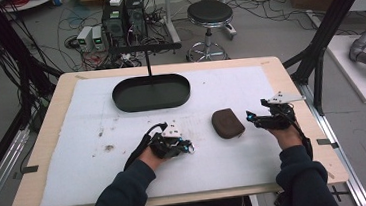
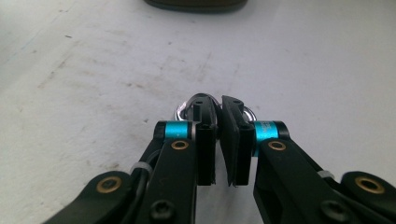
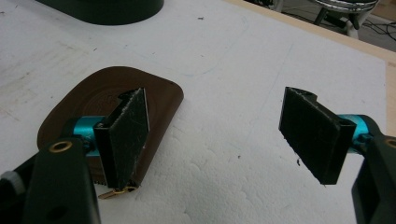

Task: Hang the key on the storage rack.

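A brown zipped pouch (image 1: 228,123) lies flat on the white mat, right of centre. My right gripper (image 1: 249,118) hovers at its right edge and is open. In the right gripper view (image 3: 215,100) one jaw hangs over the pouch (image 3: 93,93) and the other over bare mat; a gold zipper pull (image 3: 114,192) pokes out below. My left gripper (image 1: 190,148) rests low on the mat, left of the pouch. Its jaws (image 2: 218,105) are pressed together on a small silver metal ring (image 2: 201,98), which curves out on both sides of the tips.
A black oval tray (image 1: 151,92) sits at the back middle of the mat (image 1: 75,157), with a thin black post rising behind it. The mat carries a few brown stains (image 1: 108,148) at the left. Wooden table edges (image 1: 289,83) frame it.
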A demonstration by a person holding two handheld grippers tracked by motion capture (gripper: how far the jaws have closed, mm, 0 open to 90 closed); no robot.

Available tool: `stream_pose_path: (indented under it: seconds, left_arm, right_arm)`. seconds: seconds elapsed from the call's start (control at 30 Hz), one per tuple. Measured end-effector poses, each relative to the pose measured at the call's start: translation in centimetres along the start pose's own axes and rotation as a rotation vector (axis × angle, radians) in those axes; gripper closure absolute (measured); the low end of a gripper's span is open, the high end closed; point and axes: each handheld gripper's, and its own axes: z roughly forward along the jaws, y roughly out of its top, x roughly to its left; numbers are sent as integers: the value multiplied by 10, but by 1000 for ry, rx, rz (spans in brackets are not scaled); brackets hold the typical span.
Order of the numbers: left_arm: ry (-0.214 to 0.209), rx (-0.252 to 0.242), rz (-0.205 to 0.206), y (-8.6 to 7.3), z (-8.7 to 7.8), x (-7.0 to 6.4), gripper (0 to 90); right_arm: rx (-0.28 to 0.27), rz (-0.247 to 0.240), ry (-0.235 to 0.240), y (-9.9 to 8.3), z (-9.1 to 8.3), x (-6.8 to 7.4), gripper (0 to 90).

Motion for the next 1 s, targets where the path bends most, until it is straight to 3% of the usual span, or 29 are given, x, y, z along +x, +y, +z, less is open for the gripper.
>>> stream_pose_path:
  seconds: [0.23,0.33,0.43,0.53,0.63,0.8,0.93,0.97,1.0]
  left_arm:
    - [32,-22,-85,-3,-6,12,872]
    - [37,-20,-85,-3,-6,13,841]
    - [25,21,-92,-6,-3,13,790]
    - [17,38,-90,-7,-3,13,807]
    - [10,23,-97,-6,-5,14,871]
    - [-3,15,-97,-7,-6,14,878]
    - [1,-82,-115,-4,-22,18,879]
    - [1,-82,-115,-4,-22,18,879]
    - [9,-111,-119,-3,-33,21,879]
  right_arm:
    - [5,-1,3,0,0,1,245]
    - [5,-1,4,0,0,1,245]
    - [6,1,5,0,0,0,245]
    - [5,-5,0,-1,1,-1,245]
    - [5,0,1,-1,1,0,245]
    - [7,0,3,-1,1,-1,245]
    - [7,-2,2,-1,1,-1,245]
    - [7,1,2,-1,1,-1,245]
    - [7,2,3,-1,1,-1,245]
